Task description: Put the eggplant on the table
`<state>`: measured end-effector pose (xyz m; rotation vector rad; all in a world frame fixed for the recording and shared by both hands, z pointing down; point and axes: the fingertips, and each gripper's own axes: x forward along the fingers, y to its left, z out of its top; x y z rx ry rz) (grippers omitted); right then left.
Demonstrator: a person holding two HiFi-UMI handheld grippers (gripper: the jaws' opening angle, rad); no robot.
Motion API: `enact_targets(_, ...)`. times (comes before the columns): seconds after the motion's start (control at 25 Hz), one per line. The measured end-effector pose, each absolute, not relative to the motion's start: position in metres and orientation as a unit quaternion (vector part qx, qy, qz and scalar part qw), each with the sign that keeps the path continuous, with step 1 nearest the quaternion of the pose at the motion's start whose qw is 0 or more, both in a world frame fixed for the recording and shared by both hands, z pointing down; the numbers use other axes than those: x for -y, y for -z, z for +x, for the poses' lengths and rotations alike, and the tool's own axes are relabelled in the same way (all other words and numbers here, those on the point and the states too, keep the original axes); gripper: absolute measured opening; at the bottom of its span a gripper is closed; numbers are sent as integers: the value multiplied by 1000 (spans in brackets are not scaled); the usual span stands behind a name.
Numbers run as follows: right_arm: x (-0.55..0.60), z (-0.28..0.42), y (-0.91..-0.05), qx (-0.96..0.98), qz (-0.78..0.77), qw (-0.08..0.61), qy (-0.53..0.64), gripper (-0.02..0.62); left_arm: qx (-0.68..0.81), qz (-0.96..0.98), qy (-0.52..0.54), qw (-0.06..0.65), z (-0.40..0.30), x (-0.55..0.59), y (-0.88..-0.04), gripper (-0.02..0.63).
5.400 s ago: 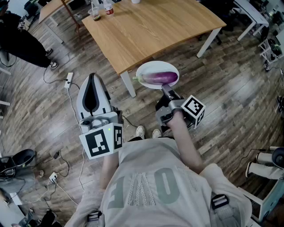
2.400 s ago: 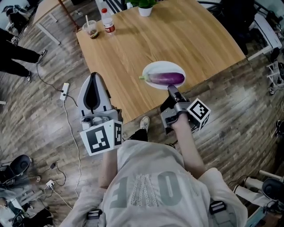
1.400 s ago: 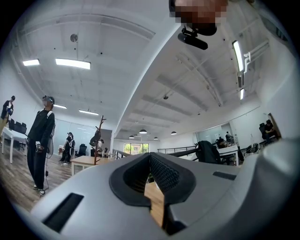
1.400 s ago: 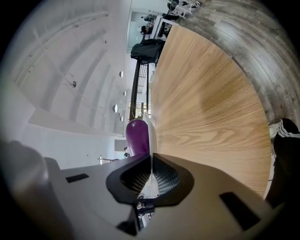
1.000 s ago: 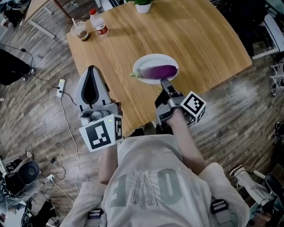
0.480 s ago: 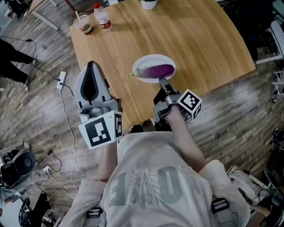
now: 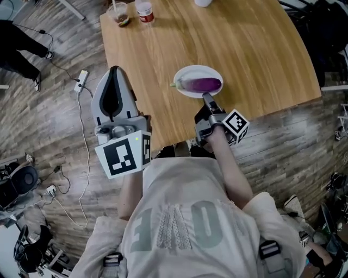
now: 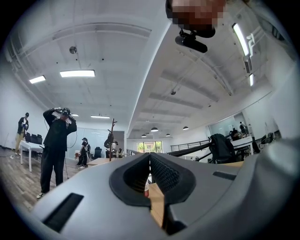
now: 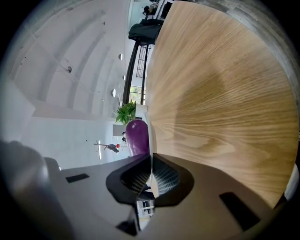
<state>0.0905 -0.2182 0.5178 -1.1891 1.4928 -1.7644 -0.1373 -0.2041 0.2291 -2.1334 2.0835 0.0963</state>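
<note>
A purple eggplant (image 7: 205, 84) lies on a white plate (image 7: 187, 72) over the near part of the wooden table (image 7: 250, 43). My right gripper (image 7: 206, 98) is shut on the plate's near rim. In the right gripper view the eggplant (image 9: 137, 136) shows just past the shut gripper (image 9: 151, 161), and the plate (image 9: 148, 136) is seen edge-on close to the table (image 9: 220, 93). I cannot tell whether the plate touches the wood. My left gripper (image 7: 114, 70) is shut with nothing in it, held above the table's left edge; its shut jaws also fill the left gripper (image 8: 150, 157) view.
A plastic cup (image 7: 119, 12), a bottle (image 7: 144, 10) and a white pot (image 7: 202, 2) stand at the table's far edge. A power strip (image 7: 81, 81) with a cable lies on the floor at left. A person in black (image 8: 56, 140) stands across the room.
My right gripper has come down with the plate and eggplant towards the tabletop. The left gripper has shifted a little beside the table's left edge.
</note>
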Motion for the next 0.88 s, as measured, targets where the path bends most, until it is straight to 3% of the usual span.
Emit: enact_targets(0.88,216,61,-562,-540,-440,244,675,25,-715,-696,-14,70,-156,195,-243,9)
